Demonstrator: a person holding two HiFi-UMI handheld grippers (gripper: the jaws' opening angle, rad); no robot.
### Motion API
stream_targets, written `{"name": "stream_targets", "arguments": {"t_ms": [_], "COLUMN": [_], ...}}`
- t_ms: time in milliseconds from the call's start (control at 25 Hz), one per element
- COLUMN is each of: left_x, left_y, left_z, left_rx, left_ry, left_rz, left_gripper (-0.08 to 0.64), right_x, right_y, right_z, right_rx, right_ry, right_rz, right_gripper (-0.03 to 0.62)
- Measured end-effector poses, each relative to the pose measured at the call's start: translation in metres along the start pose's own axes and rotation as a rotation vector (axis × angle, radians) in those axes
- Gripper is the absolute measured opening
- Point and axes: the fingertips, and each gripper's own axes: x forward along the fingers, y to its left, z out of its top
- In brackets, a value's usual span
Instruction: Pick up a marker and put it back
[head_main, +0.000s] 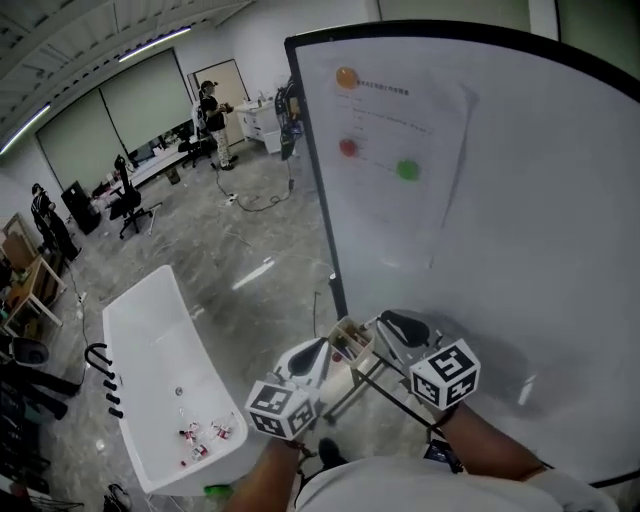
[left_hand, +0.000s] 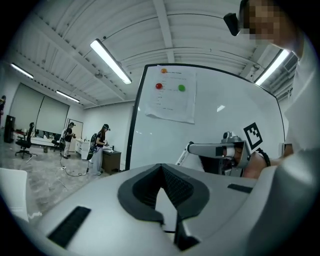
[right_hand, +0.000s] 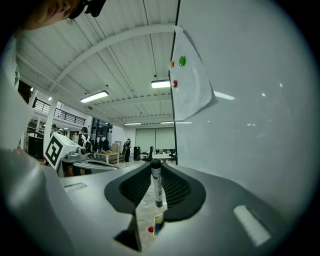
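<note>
Right gripper (right_hand: 156, 169): jaws partly closed, pads pressing on the marker (right_hand: 157, 187), which stands between them near their tips; left gripper (left_hand: 161, 167): jaws drawn together, nothing between them.

The marker is held in the air, off any surface and just beside the whiteboard (head_main: 520, 220); in the head view both grippers hang close together before the board's lower edge, with a small holder (head_main: 348, 338) between them; we judge that is where the marker goes back.

What could go wrong, as we judge it:
- the grip sits on a short stretch of a smooth round barrel; a knock against the holder's rim could pivot the marker in the pads or push it out, and it would drop to the floor (head_main: 260, 270);
- the board is very near; a sideways drift could drag the marker along it;
- the left gripper is close by; the two could bump on the way in.

Long axis: upright in the right gripper view, leaning slightly, crossing the jaws and roughly parallel to the board's face; a broad dark end points up, a narrower dark end points down; we cannot tell which is the cap.
</note>
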Motion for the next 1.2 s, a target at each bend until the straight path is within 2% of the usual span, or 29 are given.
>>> {"name": "stream_targets", "arguments": {"t_ms": [280,760,1200], "left_x": [-0.017,-0.021,-0.009], "left_y": [-0.002,-0.004,0.034], "left_z": [0.005,0.011,-0.015], "left_rx": [0.015,-0.001,-0.033], "left_ry": [-0.035,-0.057,-0.005], "left_rz": [0.036,0.064,0.078], "left_gripper": [0.003,0.005,0.005], "right_x": [-0.008,-0.011,0.036], "right_y": [0.019,0.018,0.009], "right_z": [0.009,0.006,-0.042], "right_rx": [-0.005,0.009,0.022], "right_ry": [-0.031,-0.014,0.083], "right_rz": [0.042,0.042,0.058], "right_gripper": [0.067,0.067,0.067]}}
